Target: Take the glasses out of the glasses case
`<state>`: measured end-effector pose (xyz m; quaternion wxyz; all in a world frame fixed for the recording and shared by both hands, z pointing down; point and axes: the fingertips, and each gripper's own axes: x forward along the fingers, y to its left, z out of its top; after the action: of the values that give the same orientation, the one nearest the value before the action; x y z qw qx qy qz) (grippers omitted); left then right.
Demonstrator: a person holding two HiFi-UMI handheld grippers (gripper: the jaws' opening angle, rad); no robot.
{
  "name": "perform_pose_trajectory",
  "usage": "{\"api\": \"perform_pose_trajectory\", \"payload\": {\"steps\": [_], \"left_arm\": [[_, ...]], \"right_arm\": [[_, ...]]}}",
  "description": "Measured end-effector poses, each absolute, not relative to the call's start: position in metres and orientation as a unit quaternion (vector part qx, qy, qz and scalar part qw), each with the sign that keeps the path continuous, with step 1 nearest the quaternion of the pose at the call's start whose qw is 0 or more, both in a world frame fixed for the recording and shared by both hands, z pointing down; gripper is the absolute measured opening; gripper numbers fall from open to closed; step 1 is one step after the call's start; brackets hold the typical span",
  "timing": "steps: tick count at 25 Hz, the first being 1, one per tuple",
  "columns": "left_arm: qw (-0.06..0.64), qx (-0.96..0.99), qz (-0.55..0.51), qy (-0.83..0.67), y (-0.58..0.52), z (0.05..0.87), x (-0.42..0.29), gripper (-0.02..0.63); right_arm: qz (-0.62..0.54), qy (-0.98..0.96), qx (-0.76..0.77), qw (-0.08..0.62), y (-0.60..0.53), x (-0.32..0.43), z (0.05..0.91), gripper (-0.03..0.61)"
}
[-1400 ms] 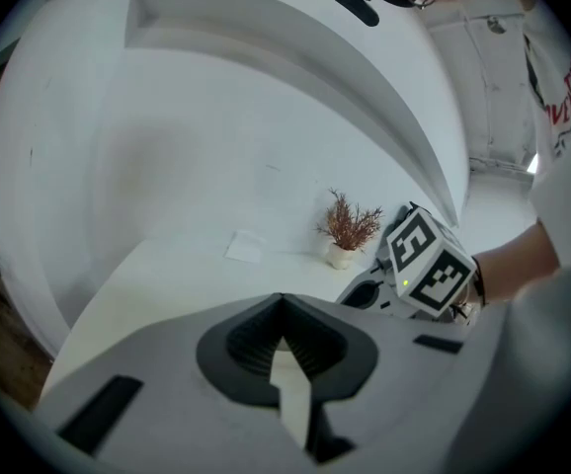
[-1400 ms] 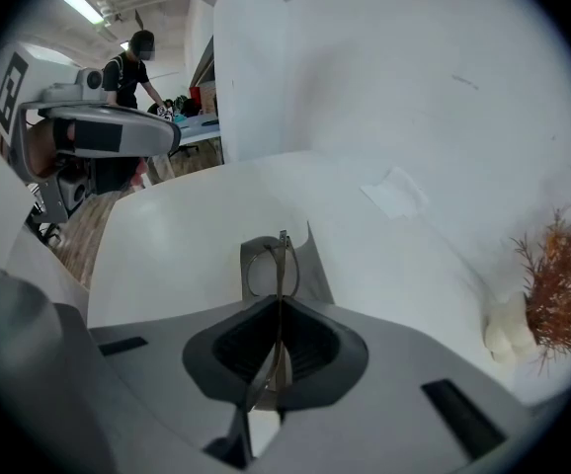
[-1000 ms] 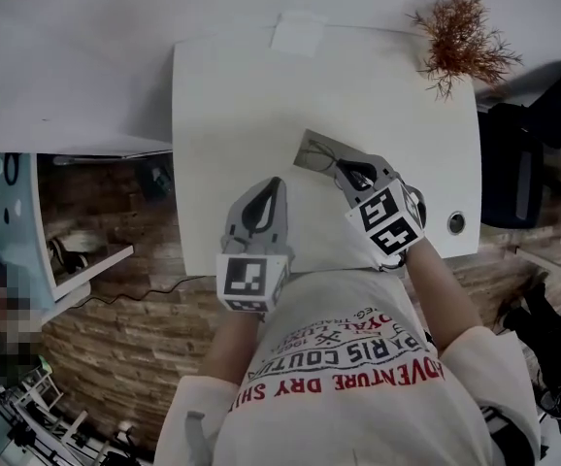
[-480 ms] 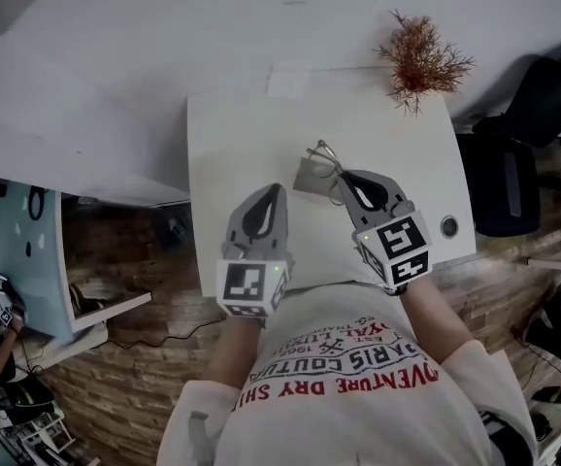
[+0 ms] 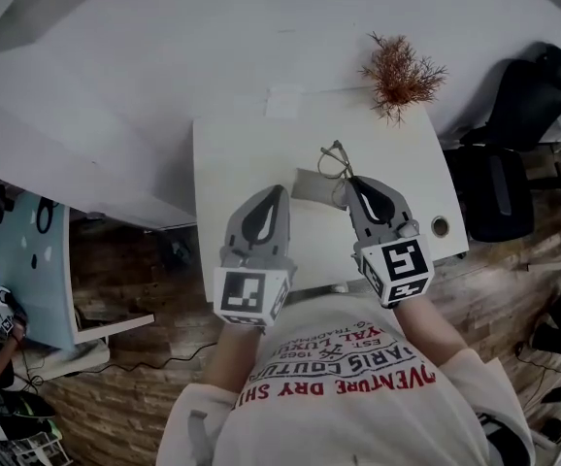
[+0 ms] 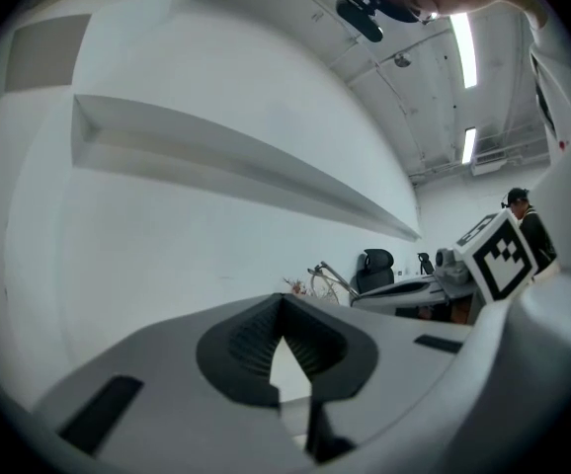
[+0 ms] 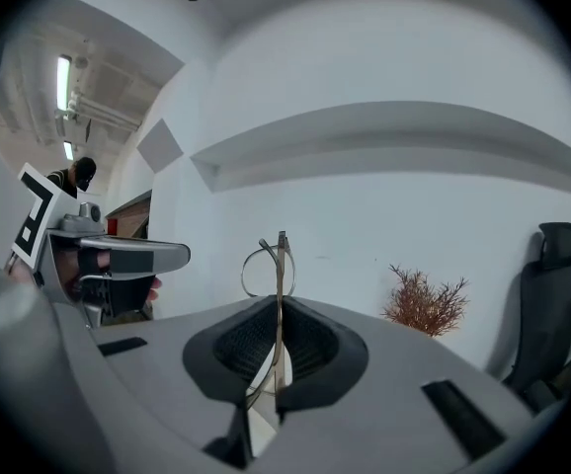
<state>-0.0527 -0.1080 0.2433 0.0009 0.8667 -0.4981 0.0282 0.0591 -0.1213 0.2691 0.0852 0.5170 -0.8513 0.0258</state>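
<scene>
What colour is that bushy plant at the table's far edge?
The plant is rusty reddish-brown, clearest in the head view.

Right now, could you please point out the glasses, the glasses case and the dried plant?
glasses (image 5: 334, 162): head view, on the lens.
glasses case (image 5: 309, 184): head view, on its grey left part.
dried plant (image 5: 400, 74): head view, on its middle branches.

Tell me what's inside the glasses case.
The glasses are out: the right gripper holds them above the table. The glasses case shows only a flat gray surface with nothing on it; its right end is covered by that gripper, and its interior cannot be made out.
</scene>
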Motion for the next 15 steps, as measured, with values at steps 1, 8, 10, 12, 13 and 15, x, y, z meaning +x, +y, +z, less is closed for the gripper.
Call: {"api": "perform_pose_trajectory", "payload": {"steps": [1, 8, 10, 12, 13, 15], "left_arm": [[0.000, 0.866, 0.026, -0.499, -0.105, 0.242, -0.053, -0.003], [-0.005, 0.860, 0.022, -0.509, -0.098, 0.238, -0.057, -0.003], [-0.001, 0.860, 0.020, -0.510, -0.098, 0.238, -0.059, -0.003], [0.003, 0.860, 0.017, -0.510, -0.099, 0.239, -0.059, -0.003], [0.003, 0.860, 0.017, -0.510, -0.099, 0.239, -0.059, -0.003], [0.004, 0.861, 0.017, -0.509, -0.099, 0.239, -0.056, -0.003]], "right_arm": [[0.025, -0.851, 0.519, 0.079, -0.118, 0.059, 0.266, 0.023], [0.011, -0.846, 0.530, 0.062, -0.104, 0.066, 0.253, 0.023], [0.008, -0.846, 0.530, 0.061, -0.103, 0.066, 0.252, 0.023], [0.003, -0.846, 0.529, 0.066, -0.102, 0.066, 0.253, 0.023], [0.000, -0.846, 0.528, 0.069, -0.102, 0.066, 0.254, 0.023], [-0.004, -0.846, 0.528, 0.072, -0.101, 0.066, 0.255, 0.023]]}}
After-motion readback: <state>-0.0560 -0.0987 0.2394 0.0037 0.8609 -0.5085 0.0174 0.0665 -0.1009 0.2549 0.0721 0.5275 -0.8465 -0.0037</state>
